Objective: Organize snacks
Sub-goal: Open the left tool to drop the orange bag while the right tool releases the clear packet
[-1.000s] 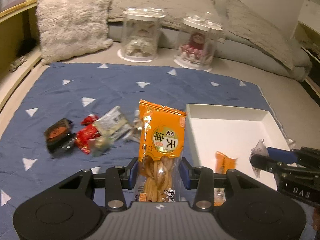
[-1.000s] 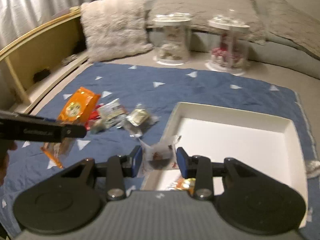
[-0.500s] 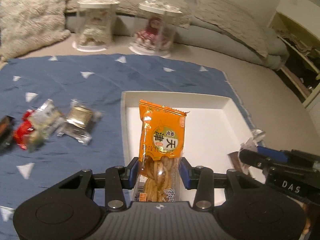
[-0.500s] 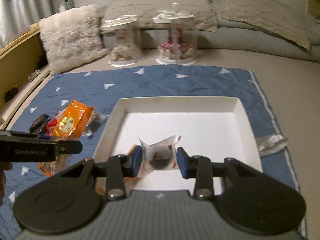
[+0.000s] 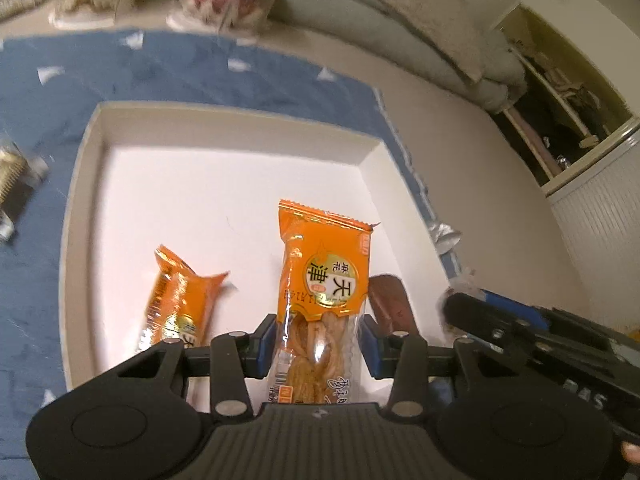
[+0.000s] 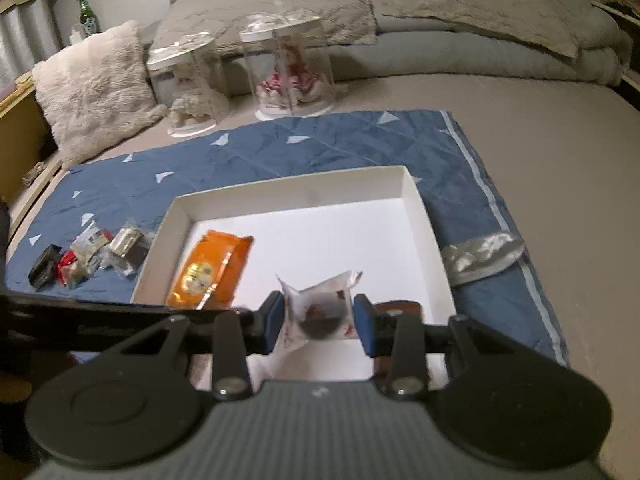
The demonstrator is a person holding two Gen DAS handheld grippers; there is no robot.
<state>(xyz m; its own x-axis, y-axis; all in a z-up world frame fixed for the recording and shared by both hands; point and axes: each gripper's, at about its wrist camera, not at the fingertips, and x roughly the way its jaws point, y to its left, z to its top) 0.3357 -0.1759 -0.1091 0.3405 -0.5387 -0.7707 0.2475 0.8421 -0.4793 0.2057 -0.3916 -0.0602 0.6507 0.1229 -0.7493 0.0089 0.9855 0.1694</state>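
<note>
My left gripper (image 5: 318, 344) is shut on a tall orange packet of twisted dough sticks (image 5: 324, 280) and holds it upright over the white tray (image 5: 236, 120). A second orange packet (image 5: 180, 300) and a brown bar (image 5: 390, 304) lie inside the tray. My right gripper (image 6: 318, 320) is shut on a small clear packet with a dark snack (image 6: 320, 310), above the tray's near edge (image 6: 416, 196). The orange packet (image 6: 208, 272) and brown bar (image 6: 400, 306) also show in the right wrist view.
Several loose snacks (image 6: 88, 256) lie on the blue triangle-print mat (image 6: 320, 148) left of the tray. A silver wrapper (image 6: 484, 256) lies right of it. Two clear display jars (image 6: 288, 64) and a fluffy pillow (image 6: 92, 88) stand behind.
Both grippers have moved from the snack pile side to over the tray, each carrying its packet. The left one has dropped closer to the tray floor.
</note>
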